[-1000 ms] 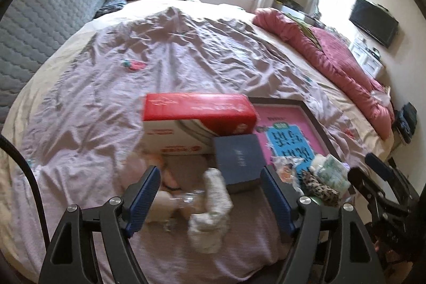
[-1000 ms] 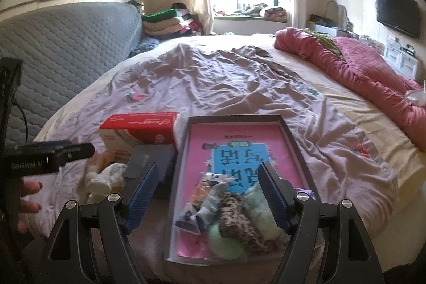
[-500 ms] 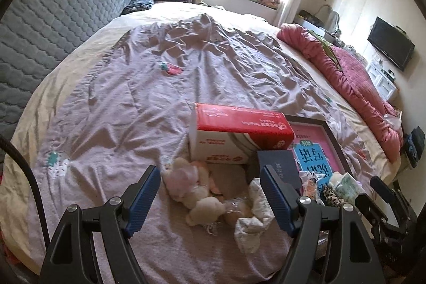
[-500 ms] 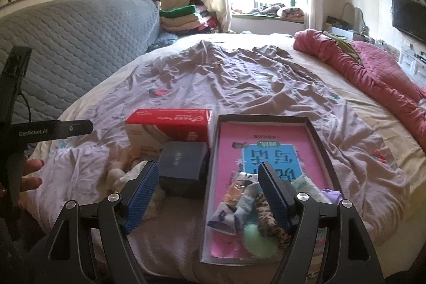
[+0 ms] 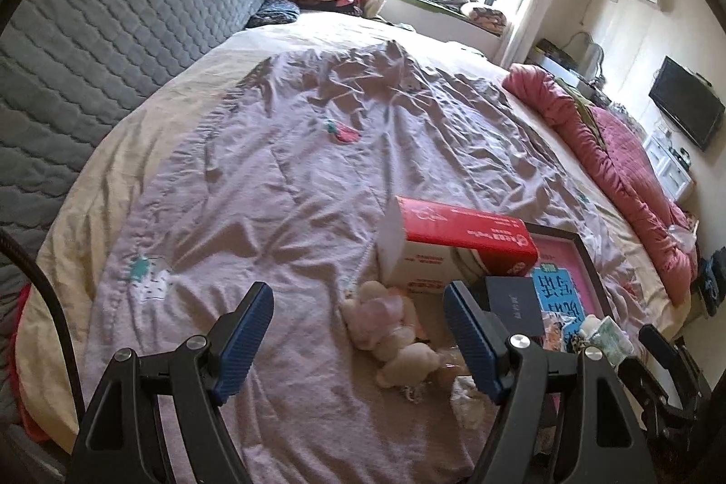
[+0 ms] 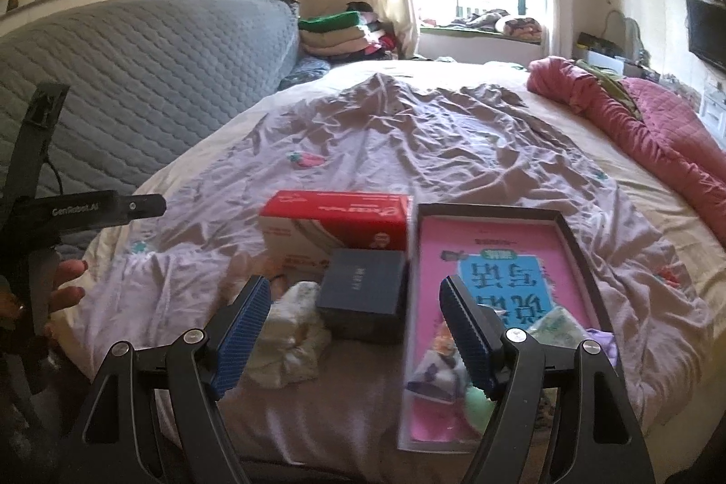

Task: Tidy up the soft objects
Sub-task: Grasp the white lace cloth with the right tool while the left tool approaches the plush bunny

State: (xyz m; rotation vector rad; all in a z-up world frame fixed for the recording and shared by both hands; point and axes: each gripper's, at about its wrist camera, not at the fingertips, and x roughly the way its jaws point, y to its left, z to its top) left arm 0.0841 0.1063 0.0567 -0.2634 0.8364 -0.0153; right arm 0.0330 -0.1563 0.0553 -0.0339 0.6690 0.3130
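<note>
Soft things lie on the bed's purple sheet. A pink and cream plush toy [image 5: 390, 330] lies in front of the red and white box [image 5: 458, 248]. A cream cloth [image 6: 295, 339] lies left of the dark blue box [image 6: 363, 298]. Several small soft items [image 6: 453, 366] lie in the near end of the pink-lined tray [image 6: 494, 243]. My left gripper [image 5: 358, 339] is open and empty, above the sheet left of the plush toy. My right gripper [image 6: 358, 330] is open and empty, over the dark blue box and cream cloth.
A grey quilted headboard [image 5: 113, 30] runs along the left. A red quilt [image 6: 644, 130] lies along the bed's right side. Folded clothes [image 6: 340, 35] are stacked by the window. The left gripper's body [image 6: 68, 212] shows at the right wrist view's left edge.
My left gripper has swung left and back, so the boxes and toys now sit to its right. My right gripper has shifted left, from over the tray to over the dark blue box.
</note>
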